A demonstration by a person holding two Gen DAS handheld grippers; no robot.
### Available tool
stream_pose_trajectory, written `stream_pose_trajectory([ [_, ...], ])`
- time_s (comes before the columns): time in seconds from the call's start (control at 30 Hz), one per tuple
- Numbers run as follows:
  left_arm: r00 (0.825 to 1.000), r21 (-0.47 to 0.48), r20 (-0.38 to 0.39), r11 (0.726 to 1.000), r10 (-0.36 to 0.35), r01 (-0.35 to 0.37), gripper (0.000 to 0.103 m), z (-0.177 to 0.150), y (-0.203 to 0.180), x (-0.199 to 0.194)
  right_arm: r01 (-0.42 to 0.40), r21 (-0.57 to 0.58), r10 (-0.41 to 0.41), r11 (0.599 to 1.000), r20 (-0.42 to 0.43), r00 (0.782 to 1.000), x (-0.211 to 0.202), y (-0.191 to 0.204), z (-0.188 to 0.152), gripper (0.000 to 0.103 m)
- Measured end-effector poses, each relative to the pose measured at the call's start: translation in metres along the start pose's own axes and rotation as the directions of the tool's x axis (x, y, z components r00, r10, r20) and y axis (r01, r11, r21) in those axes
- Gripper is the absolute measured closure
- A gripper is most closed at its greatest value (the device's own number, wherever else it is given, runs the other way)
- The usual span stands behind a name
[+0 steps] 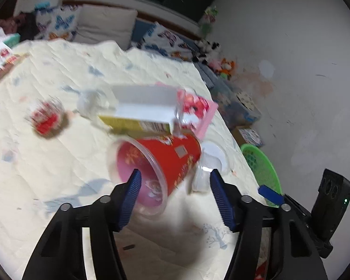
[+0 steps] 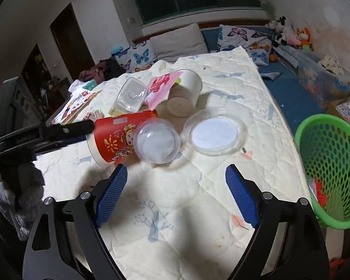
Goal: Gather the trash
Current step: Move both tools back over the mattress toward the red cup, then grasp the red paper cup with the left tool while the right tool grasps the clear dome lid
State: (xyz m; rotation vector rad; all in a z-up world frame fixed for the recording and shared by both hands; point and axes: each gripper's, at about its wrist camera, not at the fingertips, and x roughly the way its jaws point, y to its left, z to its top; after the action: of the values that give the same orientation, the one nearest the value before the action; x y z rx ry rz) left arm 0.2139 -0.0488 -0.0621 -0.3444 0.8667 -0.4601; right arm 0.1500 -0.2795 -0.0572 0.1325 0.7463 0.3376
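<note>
Left gripper: jaws spread wide at the bottom of the left wrist view, blue ribbed pads facing each other; the left pad sits in the mouth of the red cup, the right pad outside its wall, nothing pinched.
Right gripper: jaws spread wide at the bottom of the right wrist view, over bare quilt, holding nothing.
Quilt: cream, with pale blue and pink prints, covering the surface where the trash lies.
Red cup: one, lying on its side at frame centre of the left view, clear rim toward the camera, red printed wall with gold and white patterns; in the right view it lies left of centre.
Clear dome lid: one, round and see-through, touching the red cup's right side.
Clear flat lid: one, round with a whitish middle, just right of the dome.
Green basket: one, mesh plastic, at the right edge off the quilt, something red inside.
White cup: one, plain, on its side beyond the lids.
Pink wrapper: one, red print, touching the white cup.
Clear box: one, square, left of the wrapper.
Pillows: butterfly print, far behind, count unclear.
</note>
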Motion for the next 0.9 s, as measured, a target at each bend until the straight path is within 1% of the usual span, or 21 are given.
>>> stream_pose_trajectory([
  [0.03,1.000,0.002,-0.011,1.000,0.003,-0.003,0.047,-0.001,0.000,0.005,-0.006,0.002,0.006,1.000,-0.005,1.000,0.002,0.001,0.001,0.018],
  [0.07,1.000,0.004,-0.024,1.000,-0.003,0.003,0.051,-0.002,0.001,0.011,-0.010,0.004,0.010,1.000,-0.009,1.000,0.003,0.000,0.001,0.018],
  [0.13,0.999,0.000,-0.038,1.000,-0.016,0.016,0.052,-0.002,0.004,0.019,-0.007,0.000,0.007,1.000,-0.014,1.000,0.005,0.001,0.001,0.018],
  [0.2,0.999,-0.005,-0.049,1.000,-0.014,0.014,0.057,-0.001,0.006,0.028,-0.016,0.001,0.016,1.000,-0.026,1.000,0.009,0.001,0.002,0.018],
  [0.23,0.998,-0.008,-0.053,1.000,-0.017,0.016,0.060,-0.001,0.007,0.029,-0.019,-0.003,0.018,1.000,-0.032,0.999,0.011,0.002,0.003,0.018],
  [0.27,0.998,-0.013,-0.058,1.000,-0.020,0.019,0.068,-0.001,0.008,0.033,-0.020,-0.009,0.019,1.000,-0.035,0.999,0.013,0.003,0.002,0.018],
  [0.3,0.998,-0.018,-0.062,0.999,-0.028,0.027,0.070,-0.001,0.011,0.035,-0.015,-0.016,0.014,1.000,-0.035,0.999,0.014,0.004,0.002,0.018],
  [0.37,0.996,-0.027,-0.056,0.998,-0.064,0.062,0.080,-0.001,0.011,0.034,-0.032,-0.021,0.031,0.999,-0.041,0.999,0.019,0.006,0.004,0.018],
  [0.43,0.997,-0.003,-0.044,0.998,-0.060,0.060,0.085,-0.003,0.008,0.029,-0.038,-0.014,0.038,0.999,-0.040,0.998,0.024,0.007,0.006,0.018],
  [0.47,0.997,0.012,-0.043,0.998,-0.060,0.061,0.090,-0.004,0.006,0.027,-0.040,-0.014,0.039,0.999,-0.043,0.998,0.027,0.007,0.006,0.018],
  [0.53,0.997,0.035,-0.042,0.997,-0.066,0.068,0.095,-0.006,0.001,0.022,-0.046,-0.015,0.046,0.999,-0.044,0.998,0.030,0.008,0.007,0.018],
  [0.57,0.998,0.052,-0.038,0.997,-0.059,0.061,0.097,-0.007,-0.002,0.018,-0.062,-0.014,0.061,0.998,-0.052,0.997,0.033,0.009,0.007,0.018],
  [0.63,0.998,0.071,-0.034,0.996,-0.048,0.050,0.098,-0.009,-0.003,0.012,-0.062,-0.020,0.061,0.998,-0.052,0.997,0.034,0.011,0.008,0.018],
  [0.7,0.999,0.062,-0.036,0.997,-0.037,0.040,0.098,-0.012,0.000,0.005,-0.080,-0.018,0.079,0.997,-0.049,0.996,0.035,0.013,0.011,0.018],
  [0.77,0.999,0.046,-0.034,0.998,-0.041,0.042,0.098,-0.014,0.005,-0.002,-0.078,-0.016,0.077,0.997,-0.047,0.996,0.037,0.014,0.014,0.018],
  [0.83,1.000,0.044,-0.026,0.999,-0.012,0.013,0.098,-0.018,0.009,-0.010,-0.083,-0.017,0.082,0.996,-0.051,0.995,0.041,0.016,0.018,0.018],
  [0.9,1.000,0.032,-0.019,0.999,-0.007,0.008,0.098,-0.020,0.016,-0.019,-0.091,-0.017,0.090,0.996,-0.062,0.994,0.046,0.018,0.020,0.019],
])
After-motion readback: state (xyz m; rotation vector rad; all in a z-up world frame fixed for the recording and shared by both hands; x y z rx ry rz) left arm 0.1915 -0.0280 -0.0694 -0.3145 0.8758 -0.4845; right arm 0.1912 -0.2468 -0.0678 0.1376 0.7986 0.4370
